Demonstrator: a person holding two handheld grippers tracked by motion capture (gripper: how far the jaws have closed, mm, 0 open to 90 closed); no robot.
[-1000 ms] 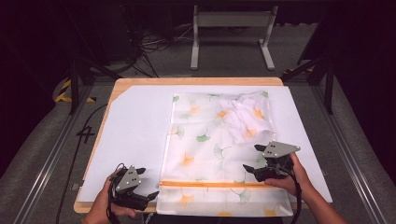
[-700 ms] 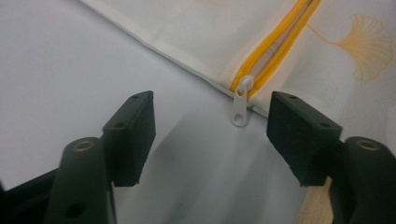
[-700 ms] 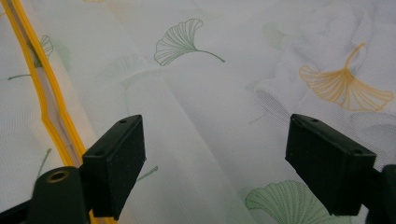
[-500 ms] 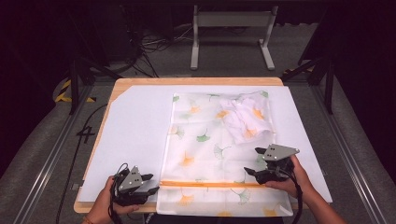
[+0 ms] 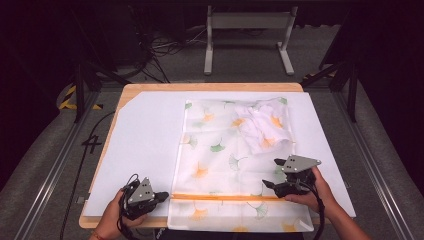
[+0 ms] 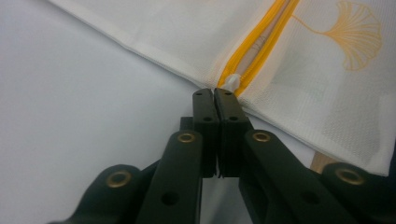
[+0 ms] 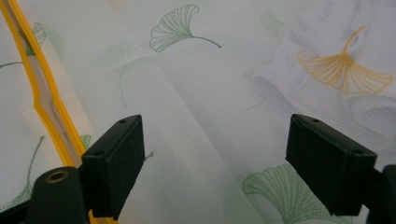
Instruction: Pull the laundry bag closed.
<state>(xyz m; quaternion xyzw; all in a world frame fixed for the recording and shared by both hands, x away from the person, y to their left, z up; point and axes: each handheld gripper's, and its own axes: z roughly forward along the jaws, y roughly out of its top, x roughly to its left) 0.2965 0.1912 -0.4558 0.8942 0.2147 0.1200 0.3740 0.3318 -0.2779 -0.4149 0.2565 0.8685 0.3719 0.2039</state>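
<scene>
two claws work on one mesh laundry bag [image 5: 230,160] that lies flat on the white sheet [image 5: 145,150] covering the surface, its near edge hanging a little over the front. the bag is thin and see-through, printed with green and orange leaves, and a white garment [image 5: 262,127] sits inside it near the far right corner.

the left claw [image 6: 215,100] has just been closing and its jaws are now together, with the tips at the white zipper pull [image 6: 232,83], at the left end of the orange zipper [image 5: 220,197]. whether the pull's tab is really pinched between the tips i cannot tell, because the jaws look fully shut and the pull sits just past them. i think it comes here because the pull is the only part that can move the zipper.

the right claw [image 7: 212,163] has its jaws wide apart over the mesh, beside the zipper, and holds nothing; whether its pads touch the cloth i cannot tell. in the high view it rests on the right part of the bag [image 5: 280,187]. probably it is placed there to press the cloth down, so the bag does not slide when the zipper is pulled.
</scene>
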